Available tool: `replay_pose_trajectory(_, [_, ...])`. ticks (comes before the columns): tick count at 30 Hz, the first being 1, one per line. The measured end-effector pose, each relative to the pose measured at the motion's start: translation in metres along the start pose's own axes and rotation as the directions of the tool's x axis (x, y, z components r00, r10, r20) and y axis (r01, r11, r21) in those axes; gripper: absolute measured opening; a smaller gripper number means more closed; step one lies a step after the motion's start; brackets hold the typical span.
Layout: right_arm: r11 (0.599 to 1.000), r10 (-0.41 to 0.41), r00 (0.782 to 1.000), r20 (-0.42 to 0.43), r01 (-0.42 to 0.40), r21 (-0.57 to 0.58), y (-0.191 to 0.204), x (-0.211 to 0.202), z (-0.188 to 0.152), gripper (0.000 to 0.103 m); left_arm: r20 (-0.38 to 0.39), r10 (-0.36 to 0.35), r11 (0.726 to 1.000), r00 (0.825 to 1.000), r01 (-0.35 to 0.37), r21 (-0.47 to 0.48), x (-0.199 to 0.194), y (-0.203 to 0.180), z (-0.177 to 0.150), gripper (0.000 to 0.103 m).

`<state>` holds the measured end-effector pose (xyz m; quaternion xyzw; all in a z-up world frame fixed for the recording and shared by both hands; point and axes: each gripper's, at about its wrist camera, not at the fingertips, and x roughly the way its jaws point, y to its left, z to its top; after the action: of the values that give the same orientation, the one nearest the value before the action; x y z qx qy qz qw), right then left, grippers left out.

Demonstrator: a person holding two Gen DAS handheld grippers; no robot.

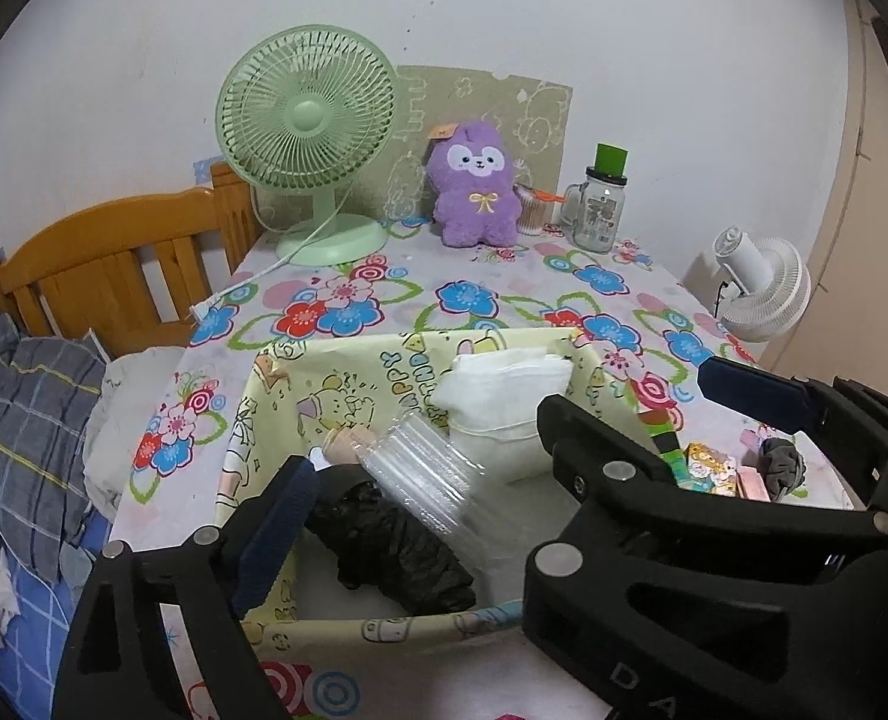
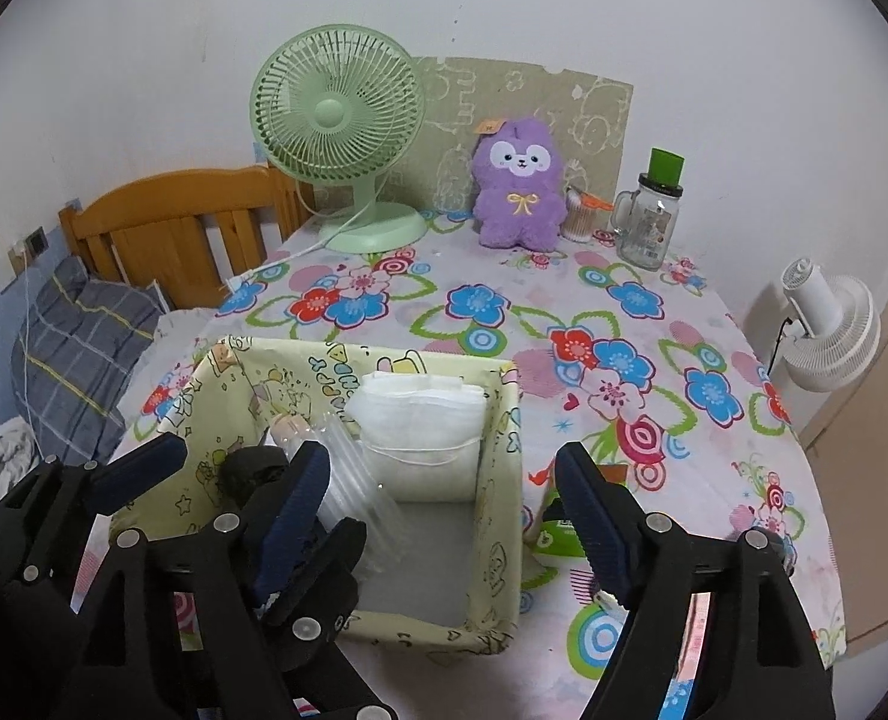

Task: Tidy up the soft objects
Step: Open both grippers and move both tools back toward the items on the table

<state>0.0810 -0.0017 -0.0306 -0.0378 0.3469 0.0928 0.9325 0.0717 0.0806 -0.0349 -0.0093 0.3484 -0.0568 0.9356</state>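
Both grippers, left gripper (image 1: 504, 420) and right gripper (image 2: 444, 480), hovering wide open, empty, over fabric bin (image 2: 498, 420); reach 12 o'clock for purple plush (image 2: 519, 180), squeezing its body gently.

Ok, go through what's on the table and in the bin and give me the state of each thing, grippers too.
Bin: open-topped, upright, partly filled.
White cloths: folded, stacked in the bin.
Clear bottle: lying tilted in the bin, stopper in.
Black bag: crumpled in the bin.
Plush: upright at the wall, not binned.
Green fan: upright; running or not, cannot tell.
Jar: upright, lid on.
Left gripper: open, over the bin.
Right gripper: open, empty.
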Motion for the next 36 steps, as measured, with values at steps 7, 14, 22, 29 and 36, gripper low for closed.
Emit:
replay_pose_trajectory(7, [1.000, 0.013, 1.000, 0.024, -0.014, 0.019, -0.013, -0.014, -0.002, 0.084, 0.022, 0.008, 1.000, 1.000, -0.008, 0.012, -0.011, -0.015, 0.001, 0.097])
replay_pose_trajectory(14, [0.999, 0.018, 0.999, 0.046, -0.019, 0.029, -0.027, -0.027, -0.004, 0.084, 0.040, 0.005, 1.000, 0.999, -0.006, 0.020, -0.019, -0.030, 0.003, 0.097])
replay_pose_trajectory(22, [0.999, 0.016, 0.997, 0.073, -0.019, 0.033, -0.045, -0.043, -0.006, 0.085, 0.057, 0.010, 1.000, 0.998, -0.011, 0.013, -0.029, -0.048, 0.004, 0.097])
replay_pose_trajectory(29, [0.999, 0.019, 0.995, 0.094, -0.023, 0.038, -0.059, -0.054, -0.007, 0.085, 0.075, 0.016, 0.999, 0.997, -0.018, 0.027, -0.036, -0.065, 0.007, 0.097])
replay_pose_trajectory(36, [0.999, 0.014, 0.993, 0.114, -0.019, 0.040, -0.075, -0.064, -0.007, 0.085, 0.084, 0.014, 0.999, 0.996, -0.018, 0.039, -0.041, -0.083, 0.010, 0.097])
